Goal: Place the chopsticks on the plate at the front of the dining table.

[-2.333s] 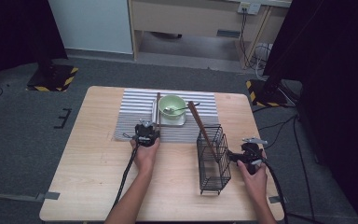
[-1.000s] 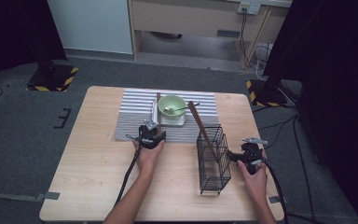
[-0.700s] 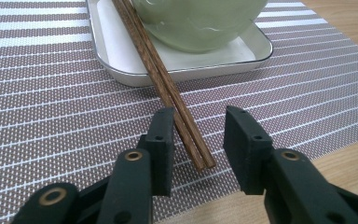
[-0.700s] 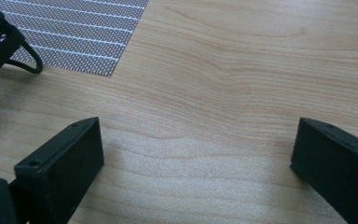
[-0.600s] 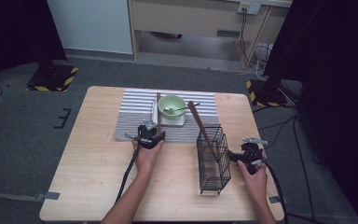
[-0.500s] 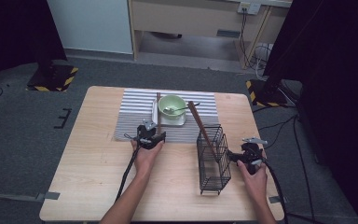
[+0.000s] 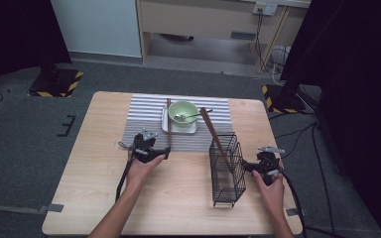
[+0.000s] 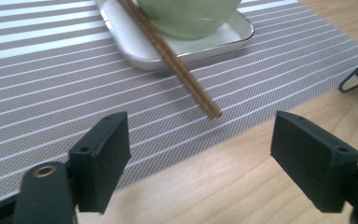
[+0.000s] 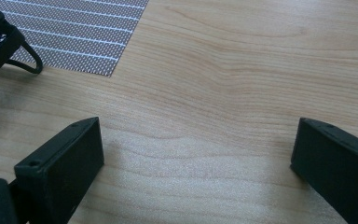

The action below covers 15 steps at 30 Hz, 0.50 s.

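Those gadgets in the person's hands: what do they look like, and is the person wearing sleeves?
Each hand holds a black device. The left gripper and the right gripper each carry a small grey three-cornered plate on top and trail a black cable back along the forearm. Up close, the left one's jaws end in flat, rectangular matt-black pads with small screw holes. No sleeves show; the forearms are bare.

The mat (image 7: 178, 124) has grey and white stripes. The bowl (image 7: 183, 111) is light green and sits on a white tray (image 7: 192, 129). The chopsticks (image 8: 177, 65) are brown. The basket (image 7: 226, 171) is black wire. The table (image 7: 99, 163) is light wood.
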Tool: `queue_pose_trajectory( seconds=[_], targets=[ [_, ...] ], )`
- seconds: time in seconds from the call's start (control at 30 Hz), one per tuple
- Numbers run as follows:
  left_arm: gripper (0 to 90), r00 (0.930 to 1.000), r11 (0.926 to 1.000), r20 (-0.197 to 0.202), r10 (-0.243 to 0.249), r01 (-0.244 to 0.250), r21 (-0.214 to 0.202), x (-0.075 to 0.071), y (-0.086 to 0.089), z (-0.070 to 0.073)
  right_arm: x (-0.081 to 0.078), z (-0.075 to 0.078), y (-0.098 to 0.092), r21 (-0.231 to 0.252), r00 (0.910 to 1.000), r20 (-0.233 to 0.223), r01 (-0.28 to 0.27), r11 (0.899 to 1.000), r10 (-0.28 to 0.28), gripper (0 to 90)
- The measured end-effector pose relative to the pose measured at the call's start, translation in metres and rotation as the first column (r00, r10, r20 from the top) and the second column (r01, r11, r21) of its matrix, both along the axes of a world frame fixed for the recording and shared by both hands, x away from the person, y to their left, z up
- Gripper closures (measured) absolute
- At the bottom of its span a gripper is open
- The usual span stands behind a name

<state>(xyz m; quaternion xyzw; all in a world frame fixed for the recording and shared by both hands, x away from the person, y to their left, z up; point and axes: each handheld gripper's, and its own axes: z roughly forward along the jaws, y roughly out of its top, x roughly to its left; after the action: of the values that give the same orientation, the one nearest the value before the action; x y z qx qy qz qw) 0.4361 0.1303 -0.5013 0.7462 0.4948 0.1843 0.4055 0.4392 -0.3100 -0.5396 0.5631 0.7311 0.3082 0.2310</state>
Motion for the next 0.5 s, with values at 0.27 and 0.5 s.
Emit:
queue_pose_trajectory(
  seconds=[0.27,0.5],
  targets=[
    [12.8,0.9997,1.0000,-0.025,0.003,-0.003,0.004,-0.016,0.033,-0.002,0.000,0.000,0.000,0.000,1.0000,0.000,0.000,1.000,0.000,2.3],
    [10.7,0.9992,0.9995,-0.035,0.022,-0.021,0.023,-0.030,0.055,-0.005,0.000,0.000,0.000,0.000,1.0000,0.000,0.000,1.000,0.000,2.3]
  ],
)
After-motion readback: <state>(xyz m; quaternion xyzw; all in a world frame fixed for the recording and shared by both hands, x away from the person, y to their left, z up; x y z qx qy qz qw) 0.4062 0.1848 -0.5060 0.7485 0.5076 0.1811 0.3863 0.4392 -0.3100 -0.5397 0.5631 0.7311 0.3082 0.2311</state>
